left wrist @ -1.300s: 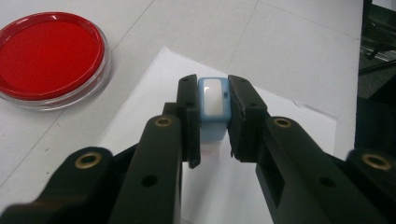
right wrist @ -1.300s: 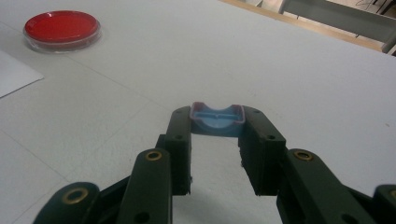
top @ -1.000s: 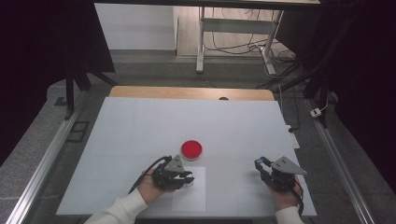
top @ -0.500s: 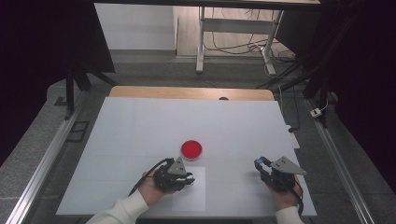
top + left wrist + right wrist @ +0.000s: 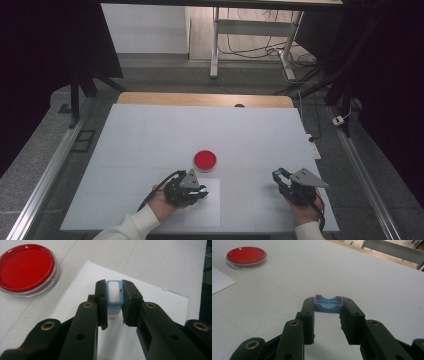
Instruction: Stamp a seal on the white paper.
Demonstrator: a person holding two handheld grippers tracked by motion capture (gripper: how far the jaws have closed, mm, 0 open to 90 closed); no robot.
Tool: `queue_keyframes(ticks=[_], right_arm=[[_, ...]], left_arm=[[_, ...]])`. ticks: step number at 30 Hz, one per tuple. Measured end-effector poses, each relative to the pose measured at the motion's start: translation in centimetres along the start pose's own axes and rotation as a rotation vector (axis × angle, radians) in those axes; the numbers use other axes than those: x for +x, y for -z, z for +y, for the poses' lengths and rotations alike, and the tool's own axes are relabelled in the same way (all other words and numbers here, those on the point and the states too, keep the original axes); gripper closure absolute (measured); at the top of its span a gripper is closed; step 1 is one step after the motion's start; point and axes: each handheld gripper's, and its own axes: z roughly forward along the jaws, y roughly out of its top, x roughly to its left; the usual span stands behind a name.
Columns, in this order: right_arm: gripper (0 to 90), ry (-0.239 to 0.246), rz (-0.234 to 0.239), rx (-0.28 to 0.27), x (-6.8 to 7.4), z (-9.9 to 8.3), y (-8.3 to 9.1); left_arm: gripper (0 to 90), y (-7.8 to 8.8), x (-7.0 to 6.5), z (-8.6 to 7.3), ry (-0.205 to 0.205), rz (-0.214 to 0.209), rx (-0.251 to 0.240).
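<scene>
Two grippers sit at the near edge of the white table (image 5: 150, 130). Left gripper (image 5: 114, 305): jaws clamped on a small blue-and-white stamp (image 5: 114, 293), held upright over a white paper sheet (image 5: 155, 315), its base at or just above the sheet; contact cannot be told. A faint red mark shows on the paper under the stamp. Red ink pad (image 5: 205, 160), round with a clear rim, lies just beyond the sheet's far edge, near the left gripper. Right gripper (image 5: 328, 308): jaws closed on a blue cap (image 5: 328, 304), its hollow side up, held low over the bare table, well right of the sheet.
</scene>
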Motion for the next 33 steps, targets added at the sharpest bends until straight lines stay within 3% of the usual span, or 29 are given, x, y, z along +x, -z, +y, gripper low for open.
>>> queue_keyframes(ticks=[7,13,33], right_arm=[[65.3,0.000,0.001,-0.001,0.02,0.00,0.01],[65.3,0.001,0.001,0.004,0.06,0.00,-0.08],[65.3,0.001,0.001,-0.002,0.05,0.05,0.04]], left_arm=[[76.2,0.01,0.06,-0.08,0.005,-0.004,-0.001],[76.2,-0.06,0.07,0.50,-0.006,-0.005,0.032],[75.9,0.05,0.24,0.43,0.003,-0.014,0.019]])
